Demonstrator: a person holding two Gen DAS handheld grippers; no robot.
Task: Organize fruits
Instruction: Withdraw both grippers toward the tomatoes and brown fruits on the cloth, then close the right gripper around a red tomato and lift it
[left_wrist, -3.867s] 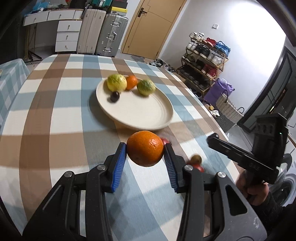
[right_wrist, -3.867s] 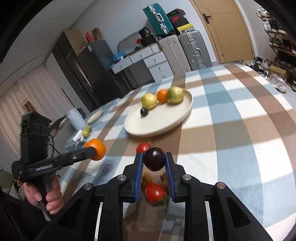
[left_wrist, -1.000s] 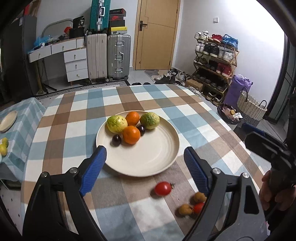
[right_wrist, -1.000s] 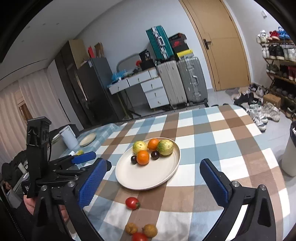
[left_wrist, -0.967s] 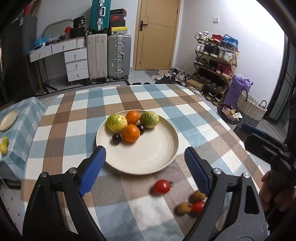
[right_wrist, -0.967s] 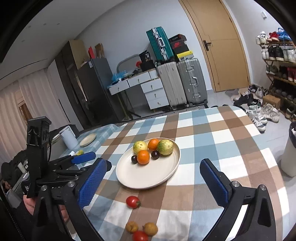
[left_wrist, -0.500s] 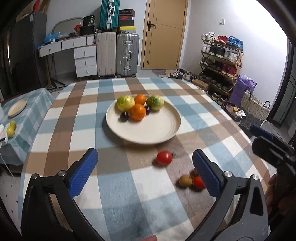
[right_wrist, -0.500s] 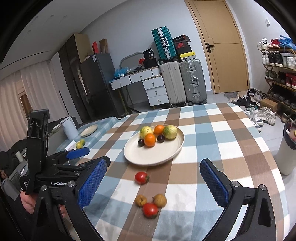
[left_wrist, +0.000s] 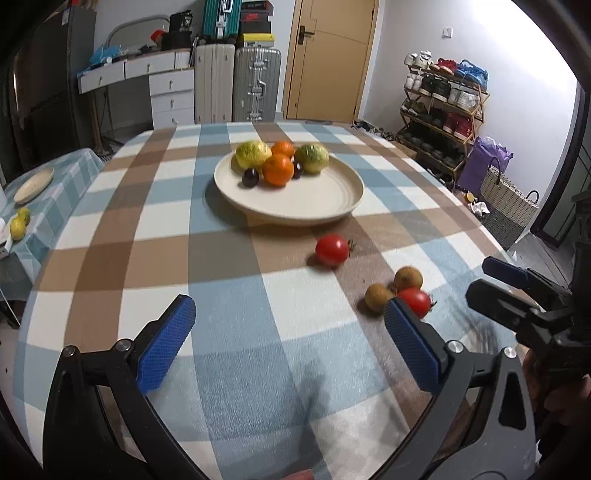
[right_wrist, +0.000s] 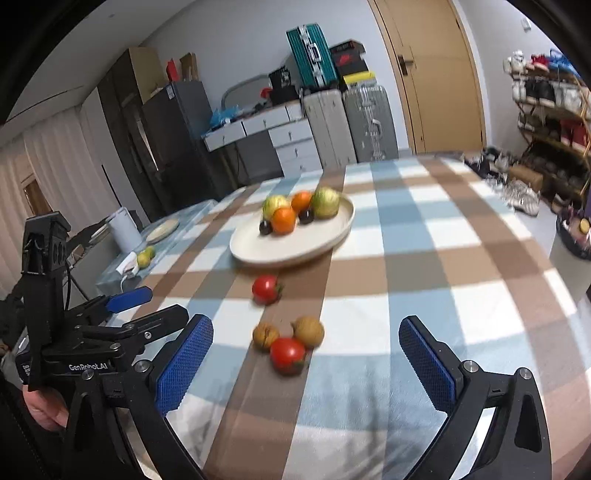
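Observation:
A cream plate sits mid-table and holds two oranges, two green-yellow citrus and two dark plums. On the checked cloth in front of it lies a red tomato. Nearer lie two brown fruits and a second tomato. My left gripper is open and empty above the cloth, left of this cluster. My right gripper is open and empty, its fingers framing the cluster from above.
A lower side table on the left carries a small plate and yellow fruits. Suitcases, drawers and a door stand behind. A shoe rack and a wicker basket are beyond the table's right edge.
Both grippers have sunk toward the table and the loose fruits now look larger and nearer. The orange and plum they held seconds ago lie on the plate.

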